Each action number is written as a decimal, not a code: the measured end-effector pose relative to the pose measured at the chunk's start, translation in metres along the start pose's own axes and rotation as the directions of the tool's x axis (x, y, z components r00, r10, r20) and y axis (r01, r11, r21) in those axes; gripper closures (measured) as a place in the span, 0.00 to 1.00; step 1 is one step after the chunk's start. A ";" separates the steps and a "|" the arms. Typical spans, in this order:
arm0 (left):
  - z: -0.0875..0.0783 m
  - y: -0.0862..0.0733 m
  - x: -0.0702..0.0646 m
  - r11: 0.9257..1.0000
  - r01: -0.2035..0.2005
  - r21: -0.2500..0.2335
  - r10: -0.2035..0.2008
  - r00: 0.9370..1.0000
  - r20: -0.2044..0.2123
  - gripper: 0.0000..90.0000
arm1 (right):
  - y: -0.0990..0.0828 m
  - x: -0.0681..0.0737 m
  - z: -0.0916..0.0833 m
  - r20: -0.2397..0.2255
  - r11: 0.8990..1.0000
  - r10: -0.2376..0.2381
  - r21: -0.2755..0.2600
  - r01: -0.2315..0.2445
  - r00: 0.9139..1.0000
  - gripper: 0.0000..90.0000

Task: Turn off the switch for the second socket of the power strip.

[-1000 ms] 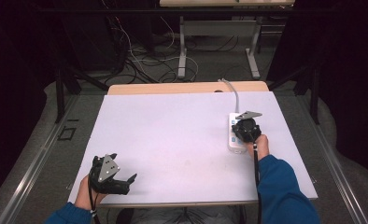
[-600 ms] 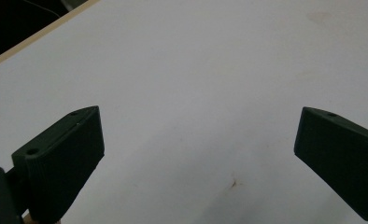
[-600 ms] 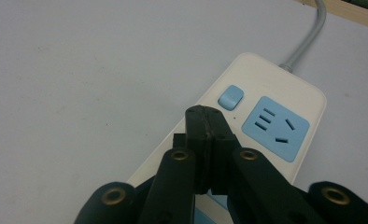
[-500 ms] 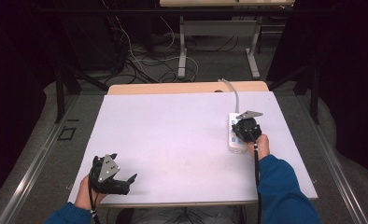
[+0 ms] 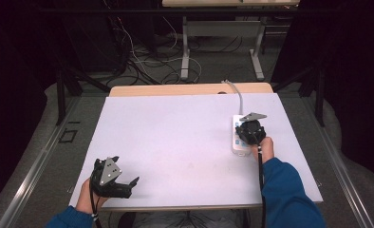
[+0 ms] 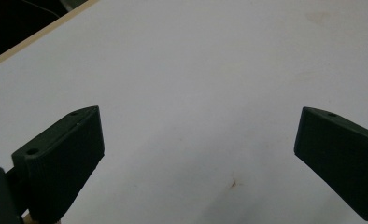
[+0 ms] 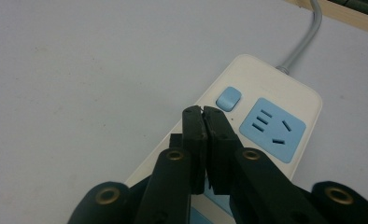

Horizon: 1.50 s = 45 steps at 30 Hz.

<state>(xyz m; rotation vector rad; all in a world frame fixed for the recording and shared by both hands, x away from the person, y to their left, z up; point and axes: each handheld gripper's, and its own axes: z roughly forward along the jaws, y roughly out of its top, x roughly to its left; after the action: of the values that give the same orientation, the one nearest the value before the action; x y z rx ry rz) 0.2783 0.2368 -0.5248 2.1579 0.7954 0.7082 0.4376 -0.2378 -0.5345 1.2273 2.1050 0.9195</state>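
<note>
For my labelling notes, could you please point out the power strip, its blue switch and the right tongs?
power strip (image 7: 308, 100): right gripper view, white casing.
blue switch (image 7: 229, 98): right gripper view, button face.
right tongs (image 7: 203, 110): right gripper view, between closed tips.

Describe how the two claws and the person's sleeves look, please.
Both the left claw and the right claw are black, each topped by a grey three-cornered plate. The jaws are flat black blocks with brass-coloured screws. A black cable trails from each. The sleeves are blue.

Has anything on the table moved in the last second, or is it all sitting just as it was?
Nothing visibly changed. The right gripper is still over the white power strip with its jaws shut together, and the left gripper still rests open near the table's front edge.
</note>
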 end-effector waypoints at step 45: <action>-0.001 0.000 -0.001 1.000 0.007 -0.005 -0.007 1.000 -0.001 0.01 | -0.008 0.015 -0.060 -0.254 0.999 -0.038 -0.047 0.027 0.966 0.00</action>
<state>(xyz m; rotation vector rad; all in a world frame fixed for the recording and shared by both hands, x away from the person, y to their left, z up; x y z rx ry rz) 0.2770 0.2369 -0.5244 2.1494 0.8010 0.7066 0.3835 -0.2450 -0.5050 1.0975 2.2820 1.1550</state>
